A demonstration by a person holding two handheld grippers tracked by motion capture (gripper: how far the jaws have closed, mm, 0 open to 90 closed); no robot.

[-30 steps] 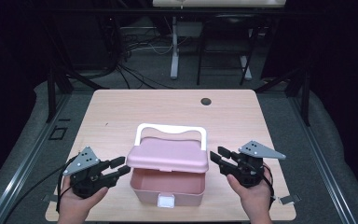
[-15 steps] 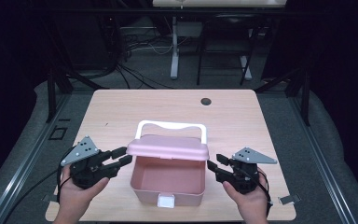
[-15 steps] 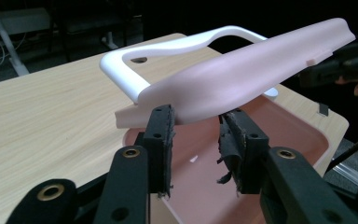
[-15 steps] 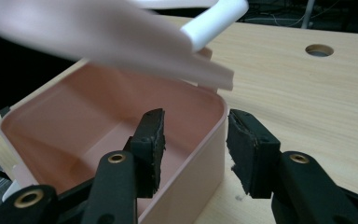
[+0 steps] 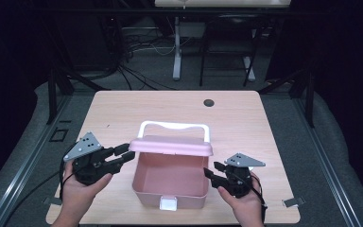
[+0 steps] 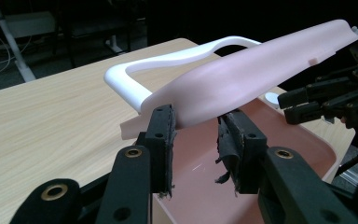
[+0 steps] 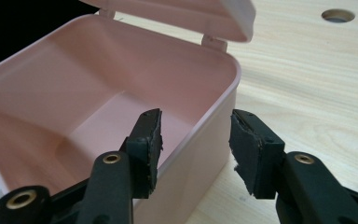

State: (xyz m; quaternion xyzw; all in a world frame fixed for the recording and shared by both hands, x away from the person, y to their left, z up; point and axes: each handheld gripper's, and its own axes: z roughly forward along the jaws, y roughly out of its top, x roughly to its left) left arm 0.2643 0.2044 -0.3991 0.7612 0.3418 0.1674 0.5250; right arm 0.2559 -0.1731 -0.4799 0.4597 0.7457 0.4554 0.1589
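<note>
The person's arms are cut off at the near edge of the high view, and the hinge side of the pink plastic box [image 5: 170, 182] is hidden behind its raised lid. In the left gripper view, whether the pads actually press the lid edge cannot be told with certainty.

The box is a smooth, round-cornered rectangular tub standing near the near edge of the pale wood-grain desk [image 5: 123, 113]. Its rounded pink plastic lid [image 5: 171, 145] carries a white plastic loop handle [image 5: 174, 126] and stands tilted open over the far rim. A small white latch [image 5: 168, 204] sits on the near wall.

The left gripper [image 5: 121, 156], at the left of the box, has its fingers at medium width around the lid's left edge; they have just been closing, with the lid edge between them. The right gripper [image 5: 211, 171], at the right of the box, has its fingers apart astride the right wall of the box without pressing it; they have just been opening.

Compared with one second ago, the lid is no longer flat on the box but lifted, and the right gripper sits lower and nearer.
</note>
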